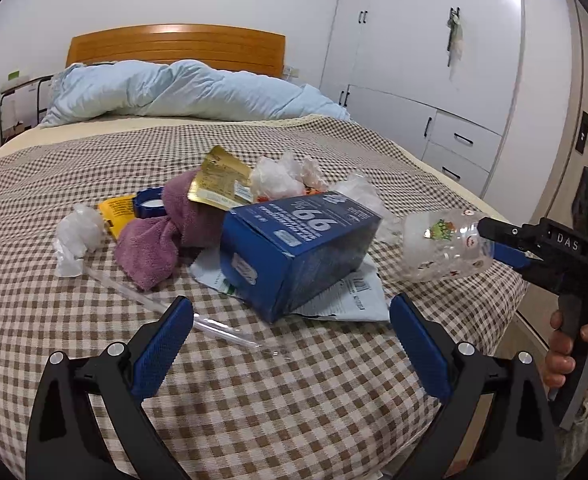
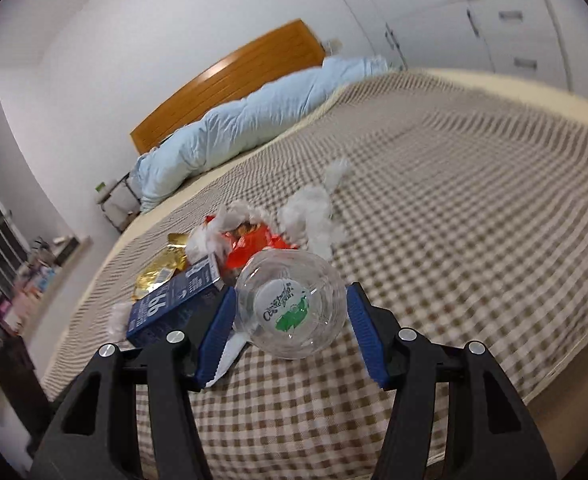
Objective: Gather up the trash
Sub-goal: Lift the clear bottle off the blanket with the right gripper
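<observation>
Clear crumpled plastic bottle w/ cartoon print (image 2: 290, 304) sits between the right gripper (image 2: 290, 312) pads, clamped across its body, near right edge of the checked brown-and-white bedspread (image 1: 254, 392). Left gripper (image 1: 292, 344) hangs released, jaws wide, nothing in them, above a thin clear plastic straw (image 1: 222, 326). Judging by this, task is early: one item in hand, no bin in view, pile mostly untouched. Left of bottle lies a blue cardboard box (image 1: 294, 248) on a printed paper sheet (image 1: 345, 292); farther left a purple towel (image 1: 166, 236), gold foil pouch (image 1: 222, 182), blue round lid (image 1: 149, 202), yellow wrapper (image 1: 118, 210), white crumpled tissues (image 1: 76, 236). Far side: more white tissue (image 1: 282, 176), red wrapper (image 2: 254, 246), pale blue quilt (image 1: 182, 90).
</observation>
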`<state>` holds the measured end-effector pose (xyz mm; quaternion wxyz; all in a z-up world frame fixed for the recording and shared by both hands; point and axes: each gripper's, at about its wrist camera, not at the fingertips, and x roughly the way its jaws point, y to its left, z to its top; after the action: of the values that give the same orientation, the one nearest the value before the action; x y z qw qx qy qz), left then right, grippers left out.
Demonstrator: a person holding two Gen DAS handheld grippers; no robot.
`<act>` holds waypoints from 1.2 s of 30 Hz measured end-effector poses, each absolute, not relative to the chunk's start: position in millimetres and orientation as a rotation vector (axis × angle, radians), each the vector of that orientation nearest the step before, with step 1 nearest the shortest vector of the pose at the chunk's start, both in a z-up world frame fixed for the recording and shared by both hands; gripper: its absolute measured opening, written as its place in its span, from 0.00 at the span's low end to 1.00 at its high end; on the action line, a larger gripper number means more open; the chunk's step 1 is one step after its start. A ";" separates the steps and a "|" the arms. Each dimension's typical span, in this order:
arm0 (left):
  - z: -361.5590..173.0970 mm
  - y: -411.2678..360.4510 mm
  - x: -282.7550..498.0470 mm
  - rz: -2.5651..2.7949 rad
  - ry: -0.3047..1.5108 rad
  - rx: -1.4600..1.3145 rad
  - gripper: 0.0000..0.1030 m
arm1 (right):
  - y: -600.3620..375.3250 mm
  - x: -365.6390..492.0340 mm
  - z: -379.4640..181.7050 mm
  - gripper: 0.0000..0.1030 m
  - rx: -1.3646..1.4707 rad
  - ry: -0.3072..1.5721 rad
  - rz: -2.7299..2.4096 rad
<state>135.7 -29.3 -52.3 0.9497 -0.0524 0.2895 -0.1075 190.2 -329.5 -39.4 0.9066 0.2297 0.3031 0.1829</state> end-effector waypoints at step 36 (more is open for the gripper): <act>-60.6 -102.5 163.5 -0.348 0.581 -0.200 0.53 | -333.6 195.5 -63.3 0.58 0.290 0.738 0.471</act>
<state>163.5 -102.5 -60.6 0.9383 -0.0979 0.2846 -0.1702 195.5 -333.6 -63.3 0.8956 0.1401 0.3559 0.2273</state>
